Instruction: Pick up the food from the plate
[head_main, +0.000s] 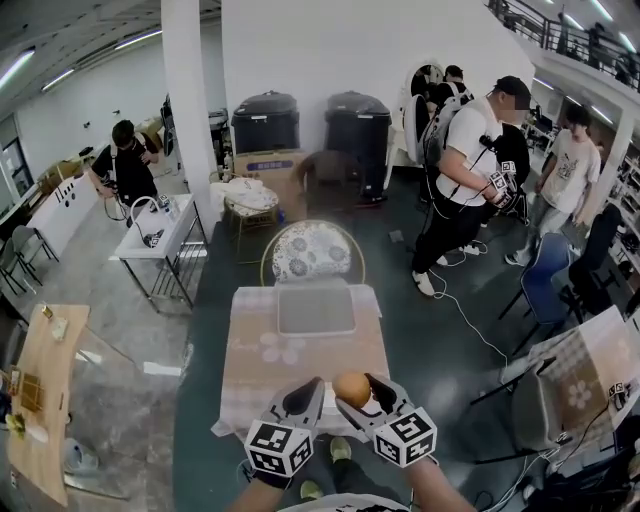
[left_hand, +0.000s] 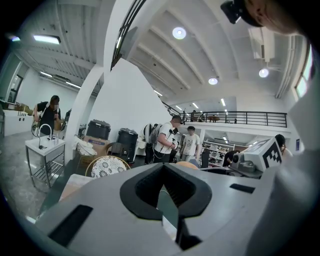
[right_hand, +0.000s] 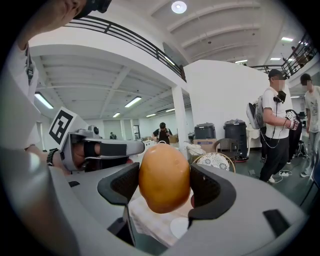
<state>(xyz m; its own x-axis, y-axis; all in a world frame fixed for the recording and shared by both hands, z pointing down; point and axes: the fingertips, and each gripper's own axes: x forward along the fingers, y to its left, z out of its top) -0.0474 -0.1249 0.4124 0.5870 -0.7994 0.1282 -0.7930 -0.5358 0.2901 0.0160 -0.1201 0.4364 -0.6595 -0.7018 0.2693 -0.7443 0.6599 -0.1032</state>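
The food (right_hand: 164, 177), a smooth, rounded, orange-brown piece, is clamped between the two black ribbed fingers (right_hand: 212, 187) of the right gripper (right_hand: 165, 186). One finger presses on each of its sides, and its top stands clear above them. In the head view the food (head_main: 351, 388) is held up off the surface, over the near edge of the table (head_main: 300, 365), which is spread with a pale checked cloth.

Just left of it is the left gripper (head_main: 300, 400). Its fingers (left_hand: 145, 187) are drawn together at the tips with nothing between them, leaving only the hollow of their own curved pads.

Each gripper carries a cube with black-and-white square markers, the right cube (head_main: 406, 436) and the left cube (head_main: 278, 447). These are coded patterns, not letters.

Further up the table lies a flat grey rectangular tray (head_main: 316, 308). Beyond the far edge of the table stands a chair (head_main: 308, 250) with a round floral seat.

Against the white wall are two black bins (head_main: 265, 122), with a brown carton (head_main: 262, 165) in front of the left one. The carton bears a blue strip whose print is too small to read.
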